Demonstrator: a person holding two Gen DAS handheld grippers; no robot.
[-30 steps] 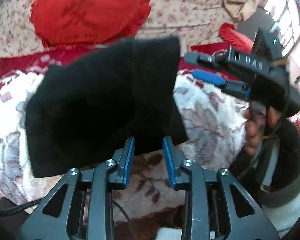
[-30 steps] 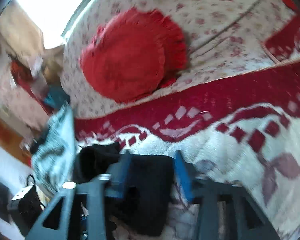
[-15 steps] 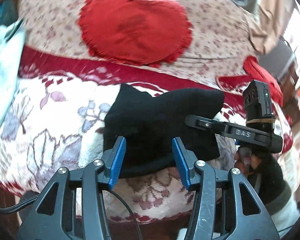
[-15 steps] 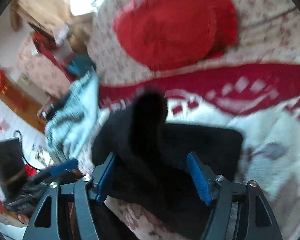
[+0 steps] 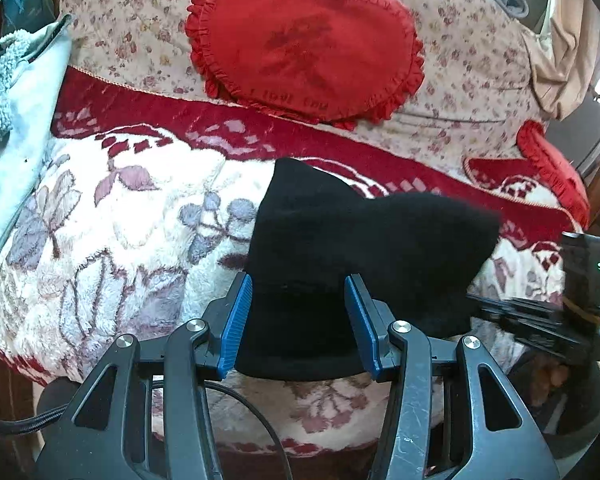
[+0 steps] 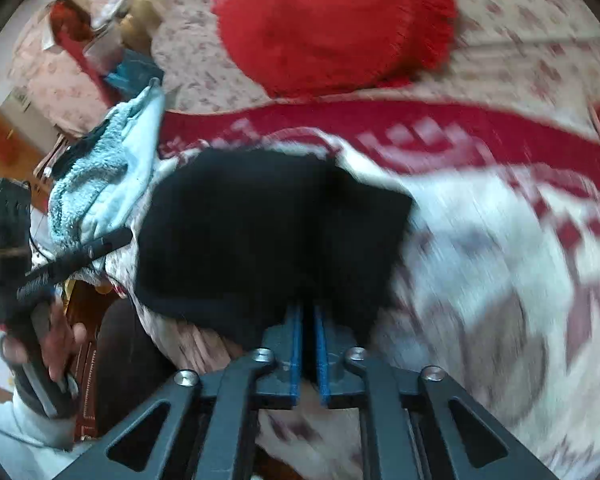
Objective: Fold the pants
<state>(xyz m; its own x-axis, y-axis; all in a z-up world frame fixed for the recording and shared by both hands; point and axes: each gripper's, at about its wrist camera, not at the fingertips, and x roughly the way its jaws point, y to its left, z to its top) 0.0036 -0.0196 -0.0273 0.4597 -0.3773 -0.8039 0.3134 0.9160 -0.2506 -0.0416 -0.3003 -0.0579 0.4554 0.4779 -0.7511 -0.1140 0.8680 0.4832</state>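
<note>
R fingers (image 6: 309,344) pinching black pants (image 6: 268,232)

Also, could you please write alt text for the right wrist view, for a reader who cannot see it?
The right hand-held gripper is shut on the near edge of folded black pants lying on a red and white floral blanket. A red heart-shaped cushion rests behind, and the left hand-held gripper shows at the left; the picture is motion-blurred.

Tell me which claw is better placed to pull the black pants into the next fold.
The right claw, probably. Its fingers are nearly shut on the near edge of the black pants, so it can lift right away. The left claw stands open, its fingers astride the fabric, gripping nothing.
</note>
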